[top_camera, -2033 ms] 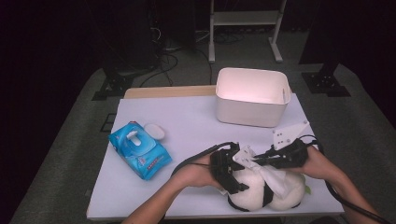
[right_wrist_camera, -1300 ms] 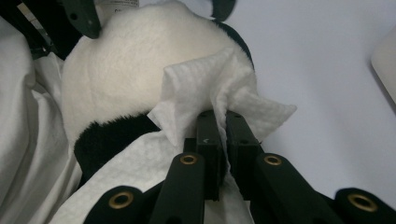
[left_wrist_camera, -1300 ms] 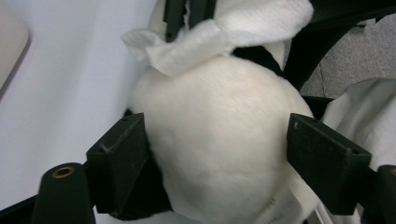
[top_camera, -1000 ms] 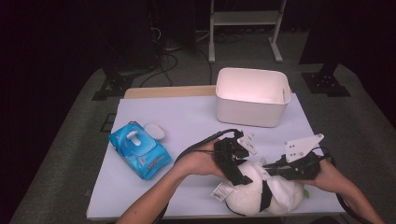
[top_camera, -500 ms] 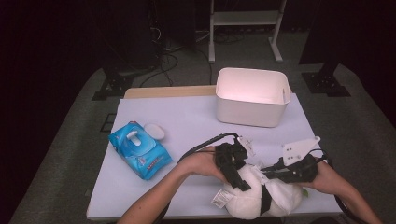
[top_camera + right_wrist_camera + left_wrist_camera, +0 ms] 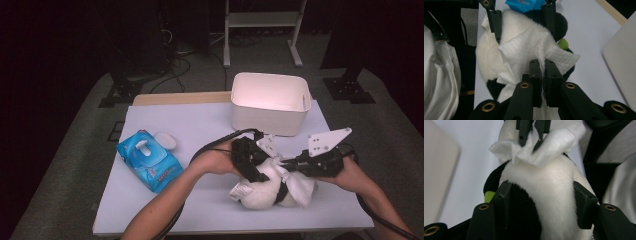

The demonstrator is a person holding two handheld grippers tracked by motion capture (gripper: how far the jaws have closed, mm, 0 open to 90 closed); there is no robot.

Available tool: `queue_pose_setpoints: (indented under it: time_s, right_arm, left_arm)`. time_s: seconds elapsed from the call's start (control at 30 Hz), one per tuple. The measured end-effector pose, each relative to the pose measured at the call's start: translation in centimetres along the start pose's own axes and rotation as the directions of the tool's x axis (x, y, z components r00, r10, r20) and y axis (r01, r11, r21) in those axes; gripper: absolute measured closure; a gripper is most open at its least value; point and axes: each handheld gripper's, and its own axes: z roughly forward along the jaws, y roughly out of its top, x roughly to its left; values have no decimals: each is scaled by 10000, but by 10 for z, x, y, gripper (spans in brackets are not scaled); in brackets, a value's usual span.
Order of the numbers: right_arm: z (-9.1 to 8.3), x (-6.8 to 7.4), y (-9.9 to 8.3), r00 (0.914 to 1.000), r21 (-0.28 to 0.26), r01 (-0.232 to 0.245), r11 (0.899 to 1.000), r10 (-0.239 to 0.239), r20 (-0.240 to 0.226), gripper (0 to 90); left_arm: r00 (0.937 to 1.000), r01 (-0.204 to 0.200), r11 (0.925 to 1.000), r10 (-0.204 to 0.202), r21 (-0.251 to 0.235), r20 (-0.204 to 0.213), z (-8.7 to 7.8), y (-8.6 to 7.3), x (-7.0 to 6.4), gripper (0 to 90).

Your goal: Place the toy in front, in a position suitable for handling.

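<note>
A black-and-white plush toy [image 6: 257, 194] lies near the table's front edge. My left gripper [image 6: 256, 170] is shut on it, with one jaw pressed into each side of its body [image 6: 549, 195]. My right gripper [image 6: 284, 164] is shut on a white wipe [image 6: 524, 50] and holds it against the toy's white fur [image 6: 486, 55]. In the left gripper view, the wipe [image 6: 544, 147] is bunched on top of the toy under the other gripper's tips. A green spot [image 6: 563, 44] shows on the toy's dark part.
A blue pack of wipes [image 6: 148, 160] with its round lid flipped up lies at the left of the white table [image 6: 200, 125]. A white bin [image 6: 270, 102] stands at the back right, close behind the grippers. A person's forearms reach in from the bottom.
The right gripper has slid the wipe to the right and down over the toy, then stayed about there. The left gripper kept its hold and shifted slightly right with the toy.
</note>
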Motion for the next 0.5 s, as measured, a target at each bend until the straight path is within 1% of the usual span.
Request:
queue_pose_setpoints:
  time_s: [0.07, 0.1, 0.2, 0.23, 0.27, 0.3, 0.4, 0.5]
  right_arm:
    - [4, -4, 4, 10000, 27, 26, 10000, -26, 17, 846]
    - [7, -6, 6, 10000, 102, 73, 9999, -73, 45, 846]
    - [17, -9, 6, 10000, 148, 52, 9999, -50, -85, 847]
    - [20, -9, 5, 9999, 72, 1, 10000, 1, -159, 847]
    - [22, -8, 5, 9997, 31, -38, 10000, 38, -241, 848]
    - [25, -7, 4, 9994, 72, -42, 10000, 45, -339, 849]
    - [30, 0, 7, 9991, 197, 106, 9998, -97, -419, 849]
    - [33, 10, 9, 9984, 343, 302, 9990, -285, -488, 848]
  left_arm:
    - [9999, -83, 9998, 85, 162, -112, 0, -2, 6, 408]
    - [9999, -96, 9998, 97, 180, -85, 1, -5, 8, 402]
    - [9999, 167, 9998, -168, -129, -17, 2, -16, 9, 376]
    - [9996, 275, 9994, -275, -197, 24, 2, -19, 9, 355]
    - [9987, 497, 9986, -496, -196, 70, 2, -21, 7, 329]
    - [9984, 554, 9984, -553, -130, 101, 2, -21, 5, 283]
    - [9966, 807, 9967, -806, -40, 147, 0, -24, -2, 217]
    - [9956, 926, 9956, -924, -122, 158, -8, -30, -9, 193]
